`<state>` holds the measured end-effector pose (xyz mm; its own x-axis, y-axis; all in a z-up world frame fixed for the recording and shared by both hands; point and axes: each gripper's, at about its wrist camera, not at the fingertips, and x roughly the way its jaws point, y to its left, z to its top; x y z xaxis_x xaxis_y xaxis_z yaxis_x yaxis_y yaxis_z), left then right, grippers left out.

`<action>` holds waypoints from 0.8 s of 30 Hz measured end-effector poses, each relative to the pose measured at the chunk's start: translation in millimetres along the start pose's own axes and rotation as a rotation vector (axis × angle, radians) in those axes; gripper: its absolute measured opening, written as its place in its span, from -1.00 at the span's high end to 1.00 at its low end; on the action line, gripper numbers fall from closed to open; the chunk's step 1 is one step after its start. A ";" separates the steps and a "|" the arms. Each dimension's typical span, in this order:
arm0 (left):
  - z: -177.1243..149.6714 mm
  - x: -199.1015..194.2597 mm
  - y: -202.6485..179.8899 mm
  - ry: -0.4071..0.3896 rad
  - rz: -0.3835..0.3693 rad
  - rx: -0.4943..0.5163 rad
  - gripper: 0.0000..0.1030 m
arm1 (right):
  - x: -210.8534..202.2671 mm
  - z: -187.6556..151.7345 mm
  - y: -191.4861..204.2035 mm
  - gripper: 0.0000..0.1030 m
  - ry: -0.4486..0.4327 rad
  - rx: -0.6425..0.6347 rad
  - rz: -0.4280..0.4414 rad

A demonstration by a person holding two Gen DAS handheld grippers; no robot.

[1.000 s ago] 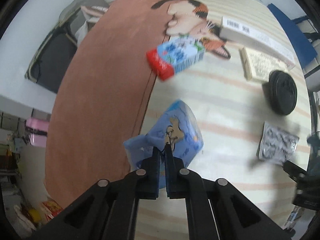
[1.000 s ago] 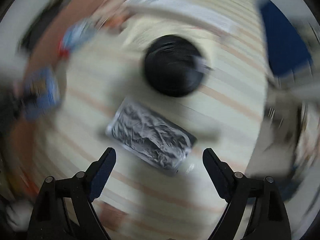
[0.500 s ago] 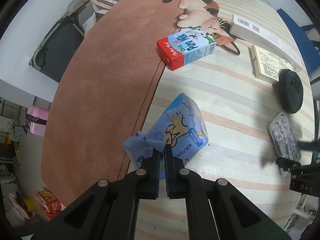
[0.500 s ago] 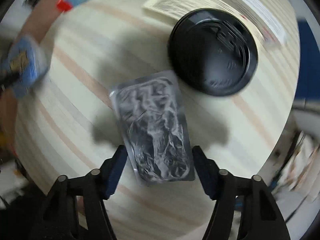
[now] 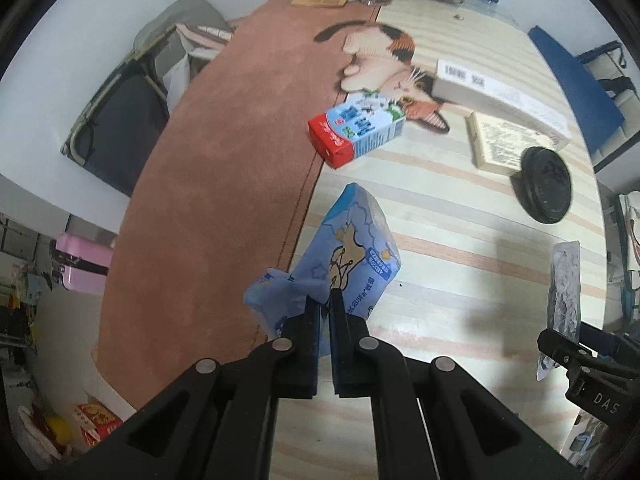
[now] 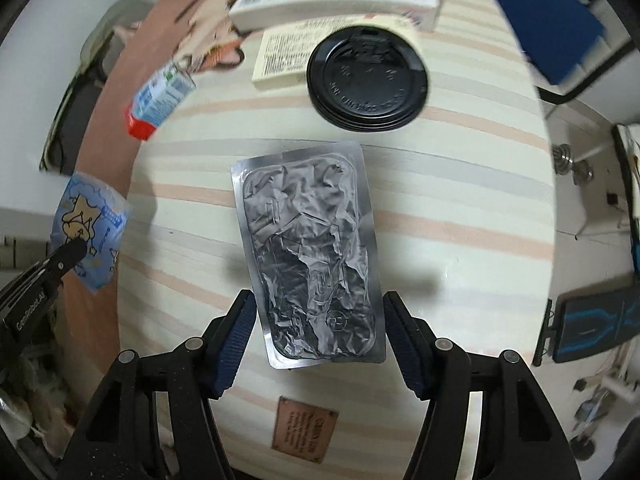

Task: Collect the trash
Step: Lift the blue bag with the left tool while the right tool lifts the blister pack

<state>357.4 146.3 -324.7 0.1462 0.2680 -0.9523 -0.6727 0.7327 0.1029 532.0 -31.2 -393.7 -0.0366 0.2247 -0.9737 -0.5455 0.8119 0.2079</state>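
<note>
Left gripper [image 5: 325, 308]: pinching shut on the crumpled edge of the blue tissue pack [image 5: 352, 256], carrying it above the desk [image 5: 460, 240]

Right gripper [image 6: 316, 332]: standing wide open, its blue pads straddling the near end of the silver foil tray [image 6: 308, 252] without clearly touching it

Trash position: foil tray is lying flat at 12 o'clock from the right gripper; black cup lid [image 6: 366, 80] beyond it, milk carton [image 6: 160, 96] at 10 o'clock

Doing it well: closing evenly on both long edges and squeezing gently, since thin foil probably buckles and slips

Containers: foil tray looking sealed under wrinkled film, contents hidden; no trash bin showing in either view
</note>
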 end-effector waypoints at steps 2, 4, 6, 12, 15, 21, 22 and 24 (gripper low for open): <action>-7.5 -13.2 6.9 -0.026 -0.011 0.010 0.96 | -7.2 -18.9 7.3 -0.29 -0.023 0.013 0.002; -17.3 -24.2 13.2 -0.046 -0.024 0.019 0.96 | -19.1 -33.3 20.6 -0.29 -0.050 0.020 -0.003; -28.5 -34.8 21.1 -0.067 -0.036 0.029 0.96 | -29.4 -53.6 31.6 -0.29 -0.078 0.024 -0.007; -87.1 -69.6 59.2 -0.130 -0.096 0.079 0.96 | -56.7 -123.4 74.8 -0.29 -0.169 0.064 -0.007; -123.5 -79.7 85.9 -0.138 -0.126 0.113 0.96 | -66.8 -175.9 101.1 -0.29 -0.208 0.099 -0.012; -202.9 -71.7 138.4 -0.061 -0.161 0.160 0.96 | -52.7 -281.7 146.3 -0.29 -0.187 0.182 0.006; -213.3 -66.8 144.8 -0.037 -0.164 0.158 0.96 | -46.9 -297.0 150.6 -0.29 -0.172 0.190 0.010; -234.0 -54.0 154.6 0.014 -0.164 0.164 0.96 | -27.5 -332.4 159.8 -0.29 -0.124 0.211 0.016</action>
<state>75.8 98.7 -324.6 0.2329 0.1294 -0.9639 -0.5138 0.8579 -0.0089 167.5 -86.8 -364.6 0.0662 0.2922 -0.9541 -0.3579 0.8995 0.2506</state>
